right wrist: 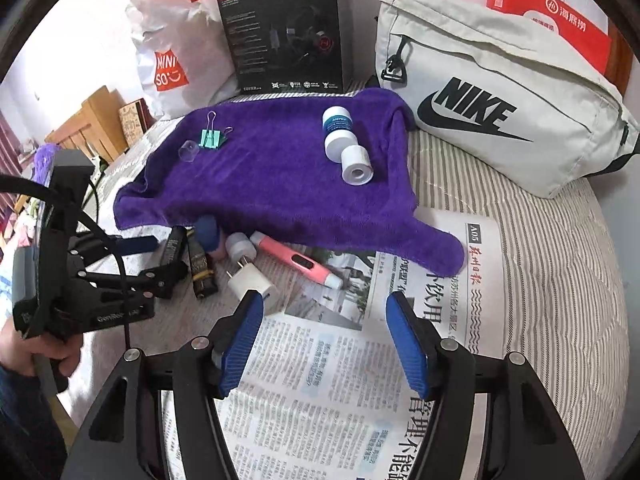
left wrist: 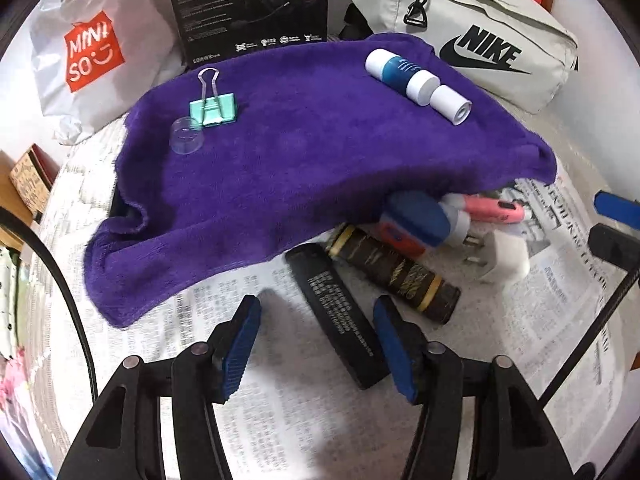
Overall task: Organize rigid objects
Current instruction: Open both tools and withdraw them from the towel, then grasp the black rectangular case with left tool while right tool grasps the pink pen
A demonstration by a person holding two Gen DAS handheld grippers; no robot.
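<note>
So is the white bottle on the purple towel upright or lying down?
Lying down: the white bottle rests on its side on the purple towel.

Evenly and softly lit, bright, with only faint shadows under the near edge of the purple towel (left wrist: 304, 152). Washed out to white glare on the far wall, upper left. Strongly bowed by fisheye distortion, dark vignette at the corners. Slightly motion-blurred around the white plug (left wrist: 506, 256) and the newspaper (right wrist: 352, 380) print

Striped bed (right wrist: 540, 248) under newspaper (right wrist: 340, 380), purple towel (right wrist: 280, 184).
</note>
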